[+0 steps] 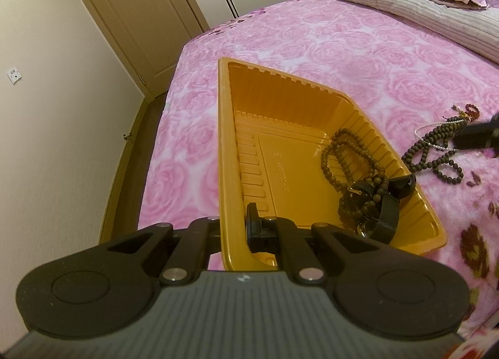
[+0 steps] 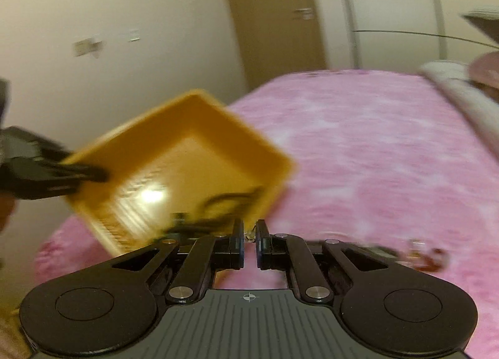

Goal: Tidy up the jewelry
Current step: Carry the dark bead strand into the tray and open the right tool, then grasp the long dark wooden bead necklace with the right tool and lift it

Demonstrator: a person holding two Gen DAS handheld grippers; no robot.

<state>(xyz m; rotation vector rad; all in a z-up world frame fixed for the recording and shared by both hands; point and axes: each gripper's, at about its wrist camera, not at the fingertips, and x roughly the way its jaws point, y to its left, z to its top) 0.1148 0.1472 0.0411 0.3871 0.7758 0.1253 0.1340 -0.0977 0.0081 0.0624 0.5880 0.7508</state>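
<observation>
Task progress: partly done, as judged; a brown bead strand (image 1: 349, 156) and dark strap-like pieces (image 1: 386, 215) already lie in the yellow tray (image 1: 224, 140); more jewelry waits outside it
Tray position: on the pink bed cover (image 1: 343, 46), near the bed's edge, its right end holding the sorted items
Left gripper (image 1: 237, 228): jaws together, clamped on the tray's near rim, one finger inside the wall and one outside, steadying it
Items left: a dark bead necklace (image 1: 436, 153), a white pearl strand (image 1: 433, 131) and a small red bead piece (image 1: 472, 110) lie on the bed cover just right of the tray, apart from it
Right gripper (image 2: 249, 237): jaws nearly together; a small pale bit shows between the tips, too blurred to say what it is or whether it is truly gripped
Relation to jaws: in the right wrist view the tray lies ahead and left of the tips, blurred; a reddish piece (image 2: 427, 257) lies on the cover to the right of the jaws, clear of them
Remaining work, as judged: carry the loose strands over the tray wall and release
</observation>
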